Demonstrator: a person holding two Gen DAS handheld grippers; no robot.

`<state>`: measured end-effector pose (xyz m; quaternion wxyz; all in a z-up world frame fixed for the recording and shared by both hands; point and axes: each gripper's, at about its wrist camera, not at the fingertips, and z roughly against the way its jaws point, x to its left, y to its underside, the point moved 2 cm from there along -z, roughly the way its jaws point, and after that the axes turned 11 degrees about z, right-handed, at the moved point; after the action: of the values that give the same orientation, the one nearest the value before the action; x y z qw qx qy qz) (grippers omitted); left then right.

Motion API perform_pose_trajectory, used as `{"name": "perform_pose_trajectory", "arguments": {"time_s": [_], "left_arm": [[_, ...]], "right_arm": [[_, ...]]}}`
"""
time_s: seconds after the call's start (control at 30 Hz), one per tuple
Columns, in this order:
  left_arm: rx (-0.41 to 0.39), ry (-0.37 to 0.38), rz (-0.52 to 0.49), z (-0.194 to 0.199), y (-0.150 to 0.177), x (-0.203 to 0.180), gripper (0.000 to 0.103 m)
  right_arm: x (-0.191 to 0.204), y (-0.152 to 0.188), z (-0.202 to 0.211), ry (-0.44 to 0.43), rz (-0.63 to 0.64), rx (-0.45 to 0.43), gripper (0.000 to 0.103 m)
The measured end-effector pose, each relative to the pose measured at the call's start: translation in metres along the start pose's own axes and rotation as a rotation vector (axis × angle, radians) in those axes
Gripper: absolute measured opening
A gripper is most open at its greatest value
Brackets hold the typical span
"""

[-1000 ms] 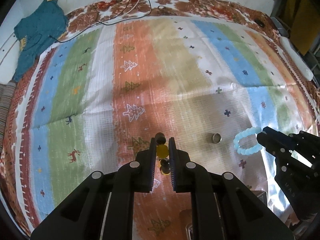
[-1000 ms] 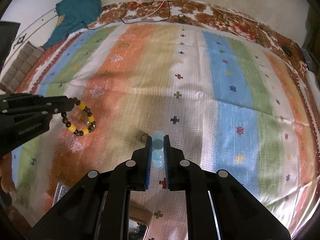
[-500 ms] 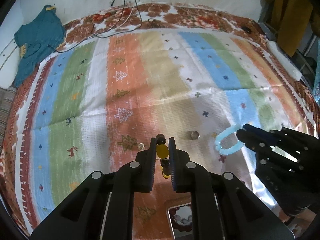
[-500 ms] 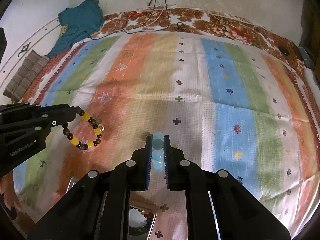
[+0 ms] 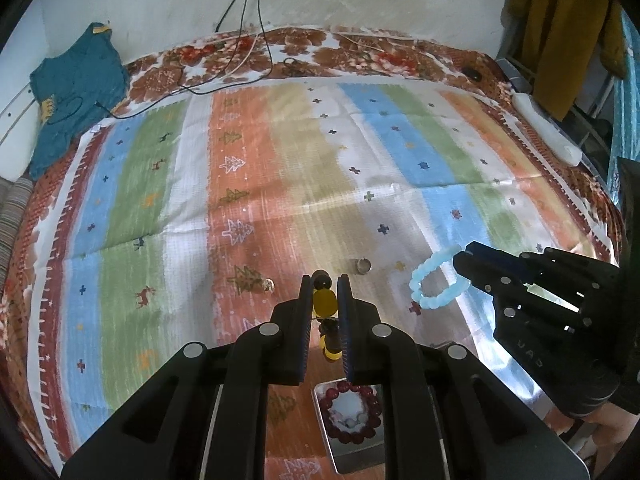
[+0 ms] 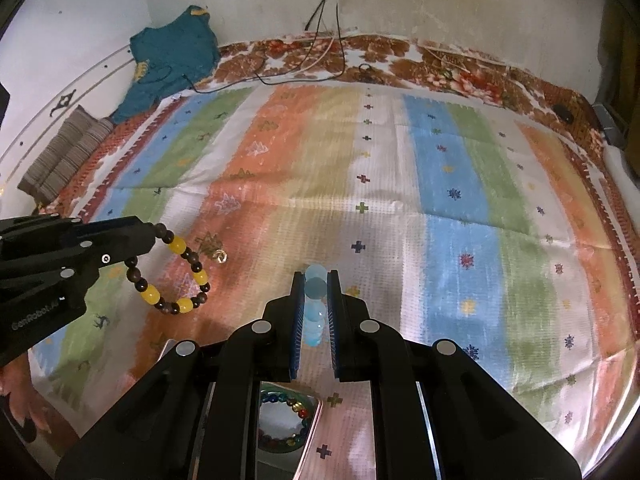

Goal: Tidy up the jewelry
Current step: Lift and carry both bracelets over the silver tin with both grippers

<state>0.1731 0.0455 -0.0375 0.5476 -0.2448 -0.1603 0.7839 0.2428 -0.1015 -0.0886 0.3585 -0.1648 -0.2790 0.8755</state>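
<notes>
My left gripper [image 5: 324,280] is shut on a bracelet of yellow and dark brown beads [image 6: 176,245], which hangs in a loop from its tips above the striped cloth [image 5: 280,168]. My right gripper [image 6: 316,276] is shut on a pale blue bead bracelet [image 5: 434,300], also dangling clear of the cloth. Under the left gripper lies a metal tin [image 5: 352,456] with a dark red bead bracelet [image 5: 334,426] in it. Below the right gripper, another tin [image 6: 280,416] holds a multicoloured bead bracelet [image 6: 296,404]. A small ring [image 5: 363,266] and a clear crystal piece [image 5: 267,285] lie loose on the cloth.
A teal garment [image 5: 76,92] and a striped cushion [image 6: 60,160] sit at the far left. Cables [image 5: 240,64] trail over the floral border at the back. A white object [image 5: 548,136] lies along the right edge, with a yellow garment [image 5: 560,28] hanging behind it.
Both grippers have lifted and drawn back with their bracelets still held. The two tins have come into view under them, and the ring and crystal piece now sit further off.
</notes>
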Motion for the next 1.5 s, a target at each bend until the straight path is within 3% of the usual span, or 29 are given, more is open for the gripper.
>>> {"name": "perform_pose_trajectory", "arguments": {"time_s": [0.67, 1.5], "left_arm": [[-0.058, 0.069, -0.027, 0.037, 0.026, -0.014, 0.012], [-0.069, 0.106, -0.057, 0.061, 0.068, -0.017, 0.012]], "right_arm": [[0.023, 0.02, 0.046, 0.013, 0.061, -0.091, 0.012], [0.042, 0.053, 0.073, -0.014, 0.109, -0.111, 0.012]]}}
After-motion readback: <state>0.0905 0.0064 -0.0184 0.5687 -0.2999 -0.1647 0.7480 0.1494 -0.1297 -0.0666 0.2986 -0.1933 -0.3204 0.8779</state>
